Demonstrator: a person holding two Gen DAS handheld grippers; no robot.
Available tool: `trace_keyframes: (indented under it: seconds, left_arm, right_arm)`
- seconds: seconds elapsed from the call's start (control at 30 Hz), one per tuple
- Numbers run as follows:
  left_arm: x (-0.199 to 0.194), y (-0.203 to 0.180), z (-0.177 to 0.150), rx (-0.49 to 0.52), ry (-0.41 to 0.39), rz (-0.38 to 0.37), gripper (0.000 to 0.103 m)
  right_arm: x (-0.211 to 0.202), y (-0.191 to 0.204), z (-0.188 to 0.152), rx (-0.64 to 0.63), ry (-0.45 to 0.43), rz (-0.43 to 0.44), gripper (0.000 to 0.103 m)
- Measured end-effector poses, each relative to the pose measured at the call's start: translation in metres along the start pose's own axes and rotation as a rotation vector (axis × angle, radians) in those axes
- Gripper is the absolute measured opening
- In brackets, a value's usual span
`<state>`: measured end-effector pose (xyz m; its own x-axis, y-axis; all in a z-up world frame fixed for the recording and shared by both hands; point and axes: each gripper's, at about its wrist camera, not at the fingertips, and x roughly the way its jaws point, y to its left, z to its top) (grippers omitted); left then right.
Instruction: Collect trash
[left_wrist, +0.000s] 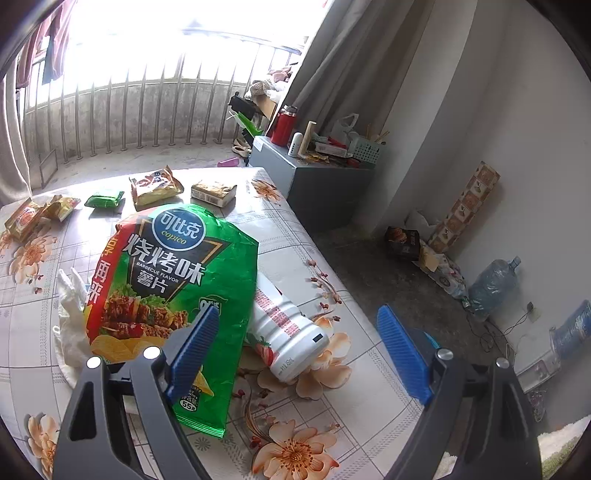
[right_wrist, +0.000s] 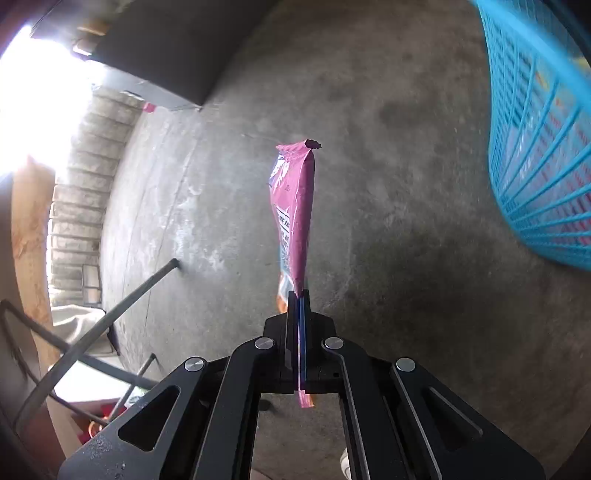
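Note:
In the right wrist view my right gripper (right_wrist: 298, 295) is shut on the edge of a pink snack wrapper (right_wrist: 293, 206), which sticks out ahead of the jaws above the concrete floor. A blue plastic basket (right_wrist: 543, 140) with some rubbish inside stands at the upper right. In the left wrist view my left gripper (left_wrist: 295, 321) hangs open over the table, its blue pads (left_wrist: 195, 347) wide apart with nothing between them. Below it lie a green chip bag (left_wrist: 173, 288) and a white bottle (left_wrist: 288, 325) on its side. Crumpled white tissue (left_wrist: 72, 321) sits left of the bag.
Several small snack packets (left_wrist: 155, 186) lie at the far end of the flowered table (left_wrist: 332, 402). A grey cabinet (left_wrist: 314, 184) with clutter stands beyond the table. Water jugs (left_wrist: 495, 284) and cables lie on the floor at the right. Metal chair legs (right_wrist: 110, 314) cross the floor at the lower left.

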<state>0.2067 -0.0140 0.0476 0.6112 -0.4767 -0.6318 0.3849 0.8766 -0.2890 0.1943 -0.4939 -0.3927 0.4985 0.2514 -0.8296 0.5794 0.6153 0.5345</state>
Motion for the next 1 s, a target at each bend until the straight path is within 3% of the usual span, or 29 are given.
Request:
trace_keyframes:
  seconds: [0.1, 0.2, 0.3, 0.43, 0.5, 0.6, 0.7, 0.83, 0.9, 0.93, 0.97, 1.0]
  left_arm:
    - [-0.004, -0.005, 0.0, 0.002, -0.011, -0.029, 0.085]
    - [-0.008, -0.011, -0.002, 0.013, -0.029, -0.061, 0.085]
    - [-0.009, -0.016, -0.003, 0.03, -0.04, -0.081, 0.085]
    - [-0.007, -0.026, -0.004, 0.024, -0.026, -0.112, 0.085]
    - [-0.011, -0.033, -0.005, 0.03, -0.033, -0.134, 0.085]
    - [-0.019, -0.041, -0.007, 0.058, -0.054, -0.136, 0.085]
    - [-0.025, -0.045, -0.008, 0.061, -0.061, -0.13, 0.085]
    - [-0.032, -0.045, -0.011, 0.06, -0.068, -0.117, 0.085]
    - [-0.034, -0.045, -0.012, 0.059, -0.069, -0.111, 0.085]
    - [-0.035, -0.045, -0.014, 0.057, -0.07, -0.11, 0.085]
    - [-0.037, -0.044, -0.015, 0.055, -0.071, -0.109, 0.085]
    - [-0.038, -0.045, -0.016, 0.053, -0.073, -0.108, 0.085]
  right_arm:
    - [-0.049, 0.007, -0.002, -0.063, -0.079, 0.027, 0.0]
    - [-0.092, 0.005, 0.0, -0.035, -0.162, 0.072, 0.0]
    - [-0.136, -0.019, 0.009, 0.071, -0.264, 0.131, 0.0]
    - [-0.172, -0.091, 0.02, 0.29, -0.353, 0.131, 0.0]
    - [-0.175, -0.121, 0.023, 0.378, -0.371, 0.079, 0.0]
    - [-0.169, -0.144, 0.02, 0.407, -0.34, -0.086, 0.0]
    - [-0.163, -0.143, 0.026, 0.31, -0.327, -0.285, 0.001]
    - [-0.157, -0.134, 0.027, 0.229, -0.306, -0.411, 0.009]
    - [-0.157, -0.13, 0.027, 0.19, -0.298, -0.463, 0.028]
    - [-0.159, -0.128, 0.027, 0.175, -0.296, -0.495, 0.048]
    - [-0.162, -0.124, 0.025, 0.161, -0.305, -0.517, 0.058]
    - [-0.167, -0.122, 0.023, 0.143, -0.323, -0.524, 0.058]
